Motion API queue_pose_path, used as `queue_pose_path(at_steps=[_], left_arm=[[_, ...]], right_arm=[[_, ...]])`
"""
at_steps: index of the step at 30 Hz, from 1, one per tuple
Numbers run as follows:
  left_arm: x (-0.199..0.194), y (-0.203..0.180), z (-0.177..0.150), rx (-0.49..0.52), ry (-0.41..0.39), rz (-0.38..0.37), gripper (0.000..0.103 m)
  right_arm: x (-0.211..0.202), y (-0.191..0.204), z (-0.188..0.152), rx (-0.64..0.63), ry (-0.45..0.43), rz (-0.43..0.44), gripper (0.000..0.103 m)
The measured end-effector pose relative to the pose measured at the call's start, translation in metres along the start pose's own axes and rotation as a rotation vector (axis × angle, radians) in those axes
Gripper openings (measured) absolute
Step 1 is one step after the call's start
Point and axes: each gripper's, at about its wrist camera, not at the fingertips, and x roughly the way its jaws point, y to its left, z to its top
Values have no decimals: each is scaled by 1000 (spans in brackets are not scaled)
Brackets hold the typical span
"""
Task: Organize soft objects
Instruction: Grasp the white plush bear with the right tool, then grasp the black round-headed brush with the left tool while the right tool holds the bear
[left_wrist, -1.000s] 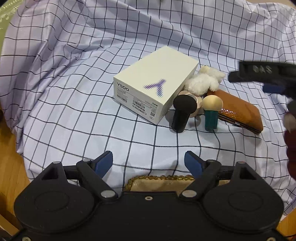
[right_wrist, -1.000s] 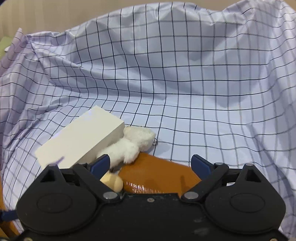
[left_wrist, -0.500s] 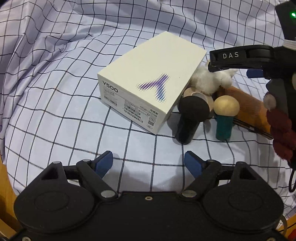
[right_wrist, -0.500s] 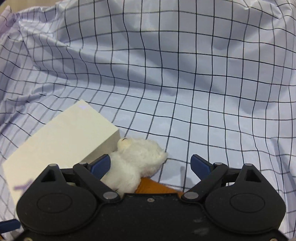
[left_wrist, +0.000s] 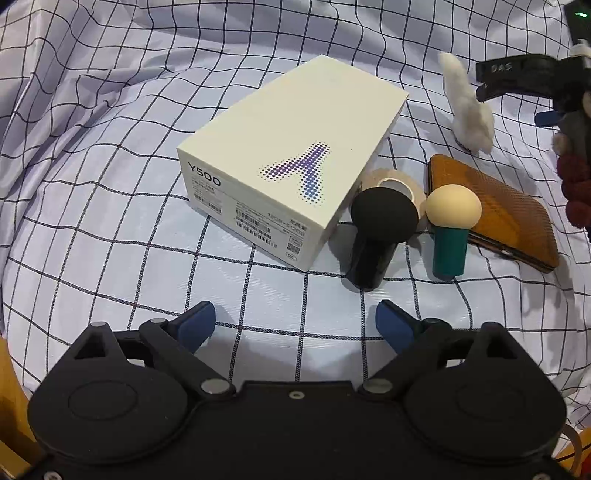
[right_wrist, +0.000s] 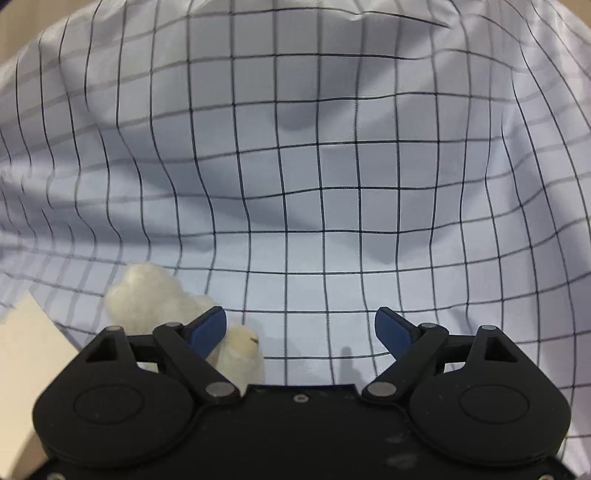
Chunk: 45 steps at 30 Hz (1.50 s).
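A white fluffy plush toy (left_wrist: 468, 105) stands tilted up off the checked cloth at the right, touching my right gripper's finger (left_wrist: 517, 79). In the right wrist view the plush (right_wrist: 155, 291) lies by the left blue pad, outside the open jaws. My right gripper (right_wrist: 300, 328) is open and empty. My left gripper (left_wrist: 295, 325) is open and empty, low over the cloth in front of a black-headed puff (left_wrist: 380, 229) and a beige-headed puff on a teal base (left_wrist: 451, 229).
A white Y500 phone box (left_wrist: 291, 155) sits mid-cloth. A tape roll (left_wrist: 395, 184) and a brown leather wallet (left_wrist: 498, 206) lie to its right. The checked cloth (right_wrist: 332, 184) rises in folds at the back.
The plush has been lifted up and rightwards off the wallet by the right gripper's side. The left gripper moved closer to the box and puffs.
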Motion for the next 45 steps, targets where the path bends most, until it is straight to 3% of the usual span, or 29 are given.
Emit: queue_pose_path(at_steps=[5, 15, 23, 26, 27, 30, 32, 39, 45], left_arm=[[2, 0, 1, 1, 1, -3, 92], [4, 0, 2, -3, 4, -12, 95], [5, 1, 2, -8, 7, -14, 96], [5, 1, 2, -9, 8, -15, 96], [5, 1, 2, -9, 8, -15, 96], [5, 1, 2, -12, 7, -15, 96], [5, 1, 2, -12, 6, -14, 96], [3, 2, 4, -19, 6, -14, 96], [-5, 3, 5, -56, 1, -39, 95]], right_arm=[[-7, 2, -3, -21, -14, 53, 88], [-3, 40, -28, -391, -27, 225, 95], [23, 54, -21, -495, 27, 281, 95], [28, 59, -21, -514, 35, 294, 92], [30, 61, -21, -521, 42, 299, 84], [32, 61, -21, -509, 85, 354, 56], [28, 59, -21, -477, 100, 380, 51], [11, 34, -14, -330, 51, 314, 49], [-29, -3, -12, -180, -17, 290, 49]])
